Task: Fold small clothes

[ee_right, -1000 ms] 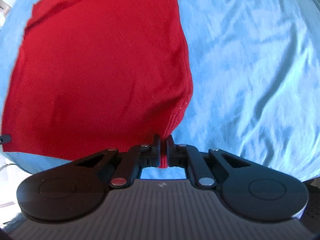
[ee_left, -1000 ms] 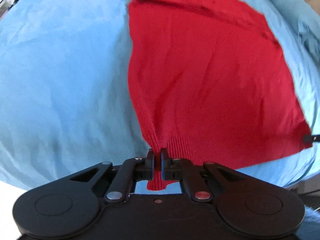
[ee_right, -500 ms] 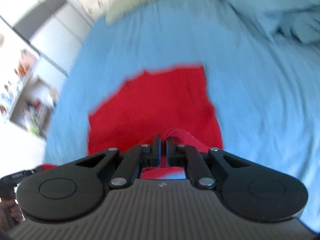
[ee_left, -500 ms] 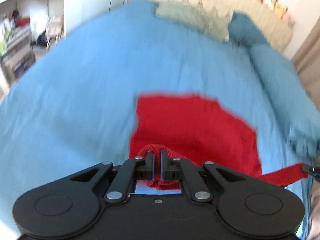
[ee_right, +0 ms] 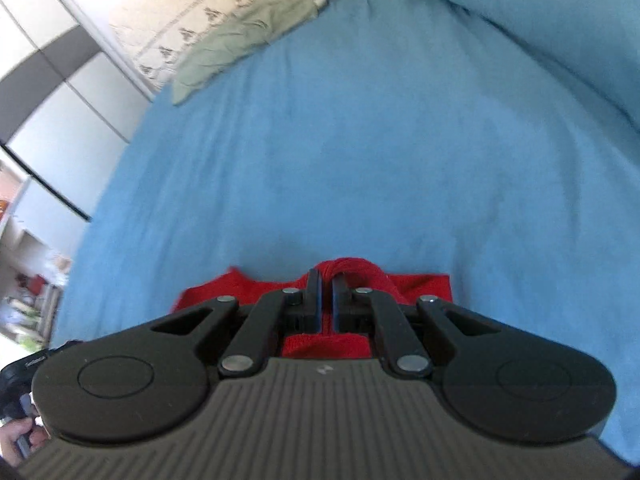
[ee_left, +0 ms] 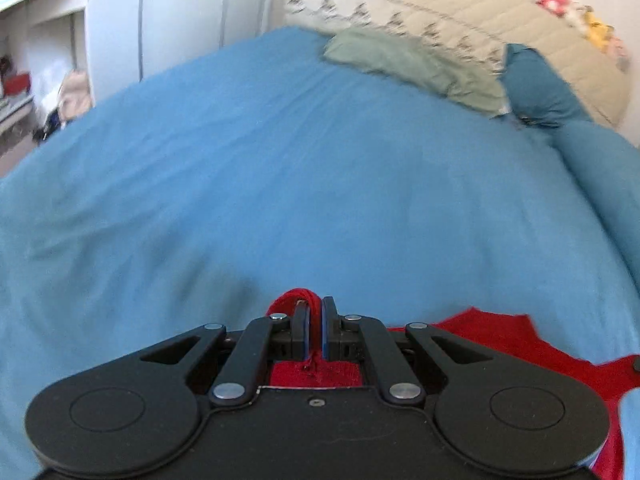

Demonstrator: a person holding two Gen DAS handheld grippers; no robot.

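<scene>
I see a bed point(ee_left: 280, 184) covered by a blue sheet point(ee_right: 380, 152) with soft creases. At its far end a pale green pillow point(ee_left: 416, 68) lies on the sheet against a cream quilted headboard point(ee_left: 460, 12), and a teal pillow point(ee_left: 540, 84) sits just beside it. More blue bedding point(ee_right: 540, 28) is bunched along 1 side. A red knit point(ee_right: 420, 286) lies on the near part of the sheet, mostly hidden under my rig.

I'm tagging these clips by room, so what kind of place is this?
Most likely a bedroom: a wide bed with a blue sheet, a pale green pillow against a quilted headboard, and white shelves beside it.
</scene>
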